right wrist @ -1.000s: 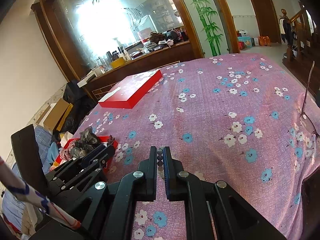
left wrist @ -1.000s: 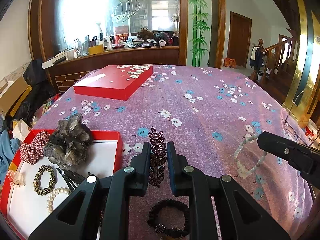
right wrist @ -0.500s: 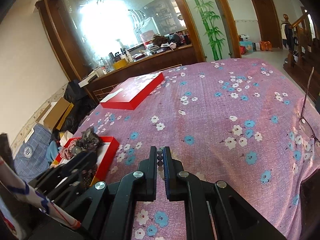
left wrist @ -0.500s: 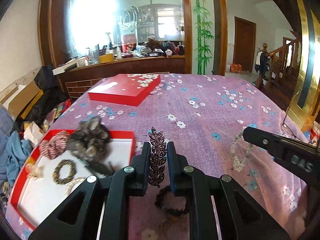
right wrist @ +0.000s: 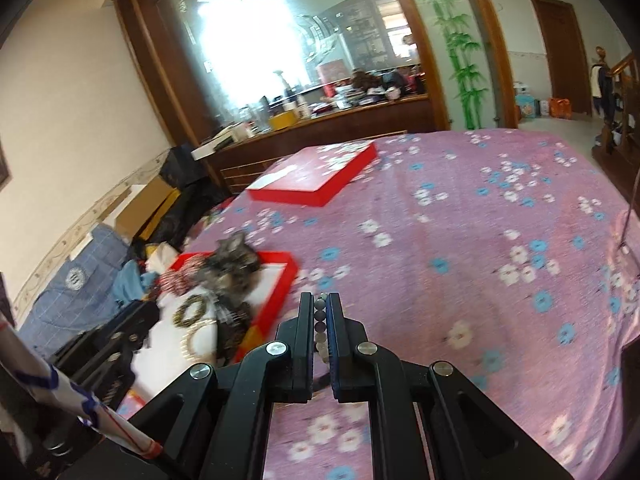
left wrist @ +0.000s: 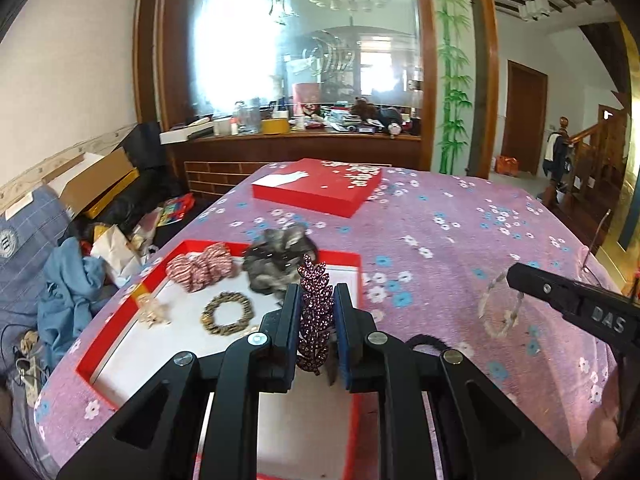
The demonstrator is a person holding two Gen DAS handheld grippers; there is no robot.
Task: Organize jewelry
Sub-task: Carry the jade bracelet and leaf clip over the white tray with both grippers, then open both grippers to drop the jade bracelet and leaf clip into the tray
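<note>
My left gripper (left wrist: 316,300) is shut on a dark sparkly leaf-shaped hair clip (left wrist: 315,312), held upright above the near right corner of the open red box (left wrist: 120,320). The box holds a plaid scrunchie (left wrist: 200,270), a grey scrunchie (left wrist: 276,258), a gold beaded ring (left wrist: 227,314) and a small pale bow (left wrist: 154,312). My right gripper (right wrist: 320,312) is shut on a pale bead bracelet (right wrist: 320,320), which hangs as a loop under it in the left wrist view (left wrist: 500,312). A black scrunchie (left wrist: 428,342) lies on the cloth behind my left fingers.
The table wears a purple flowered cloth (left wrist: 460,240). A red box lid (left wrist: 320,190) lies at the far side. Clothes and cardboard boxes (left wrist: 80,216) are piled left of the table. A wooden counter (left wrist: 300,148) stands behind; stairs are at the right.
My left gripper has lifted the leaf clip off the cloth and moved left over the red box. The right gripper has followed left with the bead bracelet.
</note>
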